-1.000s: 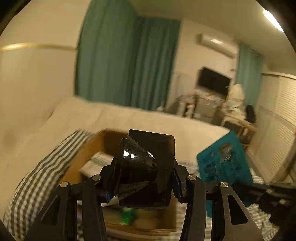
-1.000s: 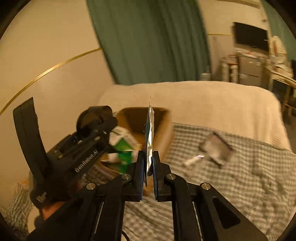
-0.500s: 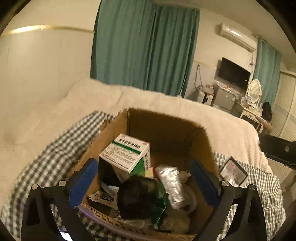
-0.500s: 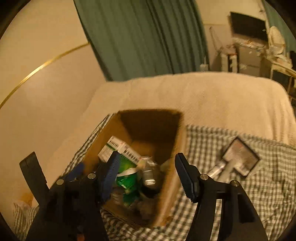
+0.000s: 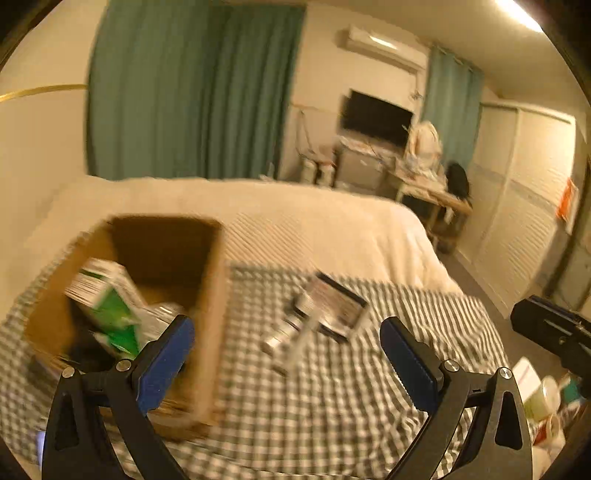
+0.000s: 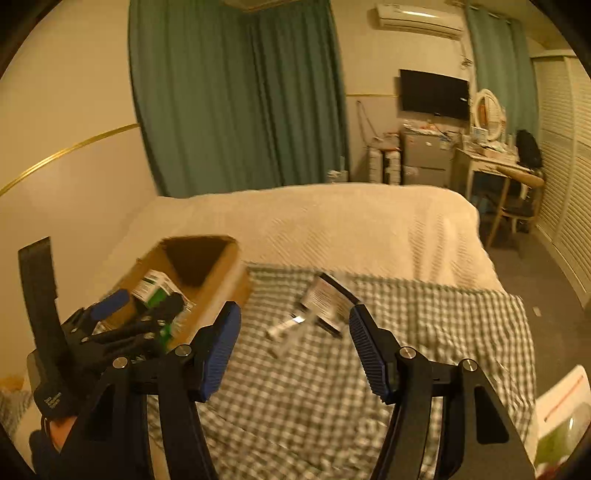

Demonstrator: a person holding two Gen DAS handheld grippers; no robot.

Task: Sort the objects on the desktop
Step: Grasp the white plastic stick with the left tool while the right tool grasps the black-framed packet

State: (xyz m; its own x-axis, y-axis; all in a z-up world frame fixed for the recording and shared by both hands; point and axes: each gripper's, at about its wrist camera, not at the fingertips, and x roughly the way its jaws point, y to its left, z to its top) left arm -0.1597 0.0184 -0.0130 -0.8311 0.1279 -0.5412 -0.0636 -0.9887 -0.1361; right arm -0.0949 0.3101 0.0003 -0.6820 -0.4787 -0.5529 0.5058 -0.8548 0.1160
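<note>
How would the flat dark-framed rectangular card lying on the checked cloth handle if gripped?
The flat dark-framed rectangular card looks thin and probably light. Lying flat on the soft checked cloth, its edges may be hard to pinch. The small silvery tube beside it might get nudged.

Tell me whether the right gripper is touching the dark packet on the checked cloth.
Apart. The right wrist view shows the right gripper open, hanging above the cloth, with the dark packet lying farther off, beyond its fingertips.

A lived-in bedroom in a home.
A bed (image 6: 332, 221) with a cream cover and a checked blanket (image 6: 424, 332) fills the room; green curtains (image 6: 236, 96) hang behind it, a TV (image 6: 434, 95) and air conditioner (image 6: 417, 20) are on the wall, and a cluttered desk (image 6: 491, 162) stands beside louvred wardrobe doors (image 6: 565, 155).
</note>
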